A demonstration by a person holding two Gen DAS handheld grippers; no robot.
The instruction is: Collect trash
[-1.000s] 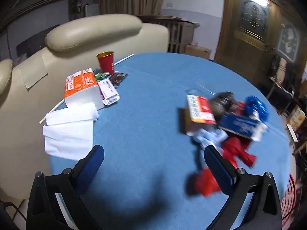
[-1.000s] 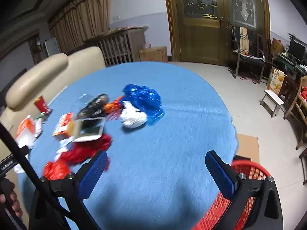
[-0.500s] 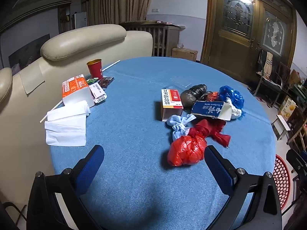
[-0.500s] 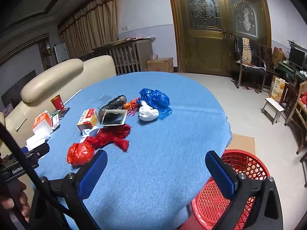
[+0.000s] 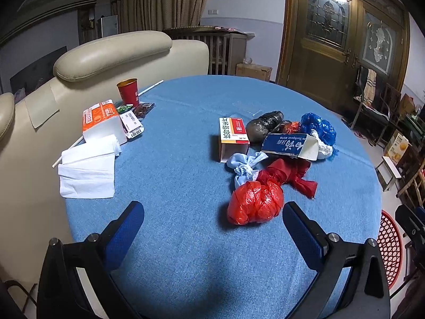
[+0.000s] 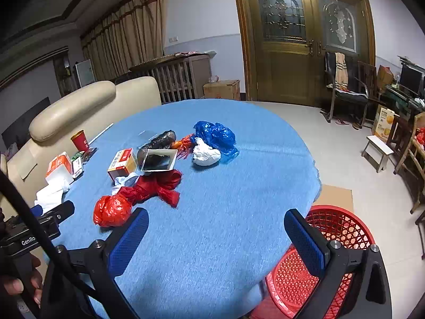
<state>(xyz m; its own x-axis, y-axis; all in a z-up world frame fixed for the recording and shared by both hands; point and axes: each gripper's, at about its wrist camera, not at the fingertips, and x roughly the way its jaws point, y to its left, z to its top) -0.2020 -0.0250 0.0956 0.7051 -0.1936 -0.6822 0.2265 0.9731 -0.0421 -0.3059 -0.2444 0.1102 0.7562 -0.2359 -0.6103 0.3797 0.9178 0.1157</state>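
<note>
Trash lies in a heap on the round blue table [image 5: 186,239]: a knotted red bag [image 5: 255,202] nearest me, a dark red bag [image 5: 289,172], a pale blue wad [image 5: 244,166], an orange-and-white carton [image 5: 233,137], a blue toothpaste box [image 5: 289,145], a black bag [image 5: 263,127] and a blue bag [image 5: 317,127]. My left gripper [image 5: 212,230] is open and empty, just short of the red bag. My right gripper [image 6: 215,238] is open and empty over the table's near edge; the red bag [image 6: 113,210] lies by its left finger. A red mesh basket [image 6: 334,228] stands on the floor below it.
A tissue pack [image 5: 102,122], loose white tissues [image 5: 87,170], a red paper cup [image 5: 128,90] and small wrappers [image 5: 143,109] sit at the table's left edge. A cream sofa [image 5: 111,55] backs that side. Chairs [image 6: 345,90] and a stool [image 6: 377,148] stand to the right.
Both grippers pulled back and up from the heap, then steadied; the views went from blurred and close to sharp and wide. The basket came into the right view. Nothing was picked up.
</note>
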